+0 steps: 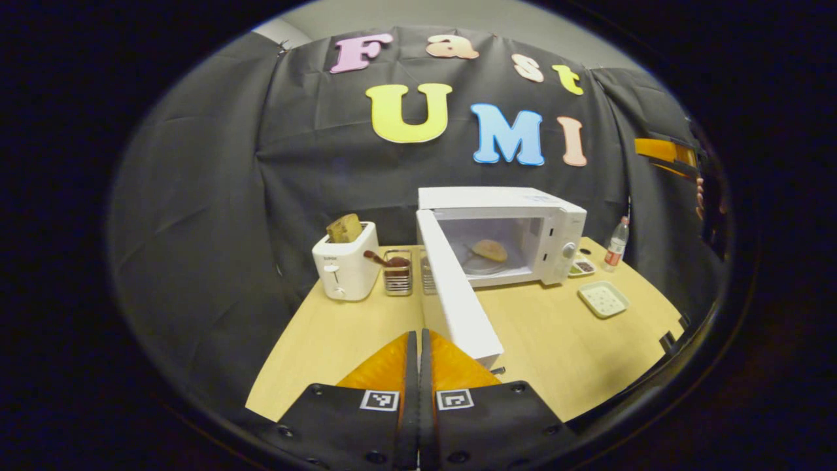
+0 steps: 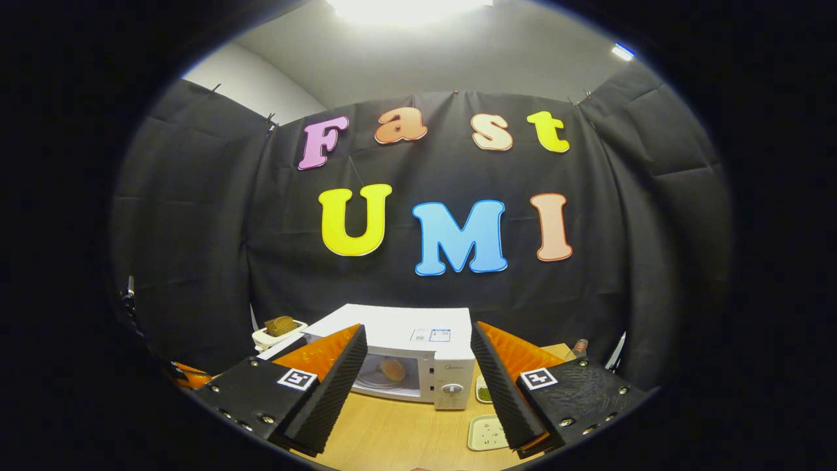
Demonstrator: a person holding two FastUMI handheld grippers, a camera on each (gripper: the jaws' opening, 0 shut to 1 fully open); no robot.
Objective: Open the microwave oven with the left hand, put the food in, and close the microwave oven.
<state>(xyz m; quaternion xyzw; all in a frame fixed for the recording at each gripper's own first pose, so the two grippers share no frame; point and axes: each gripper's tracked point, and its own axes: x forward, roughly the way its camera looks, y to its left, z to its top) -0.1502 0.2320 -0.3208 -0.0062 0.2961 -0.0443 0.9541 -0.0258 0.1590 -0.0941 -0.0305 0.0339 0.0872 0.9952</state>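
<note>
Food (image 1: pixel 490 249) is lying on the round plate inside the microwave oven (image 1: pixel 516 216), so I judge the step in hand is to close it. The door (image 1: pixel 454 288) stands wide open from the left side of the oven and reaches toward me. My left gripper (image 1: pixel 418 366) is just in front of the door's free edge, with its jaws together and nothing between them; from here I cannot say surely whether it touches the door. My right gripper (image 2: pixel 415 386) is held back in front of the oven with its jaws wide apart, empty.

To close well, I would put the left fingers flat on the outer face of the door near the free edge, far from the hinge, and push in one smooth arc until the latch catches. The toaster (image 1: pixel 346 265) and the metal rack (image 1: pixel 397 275) stand left of the oven, the small tray (image 1: pixel 603 299) and bottle (image 1: pixel 616 244) to its right, all outside the door's path, I think.
</note>
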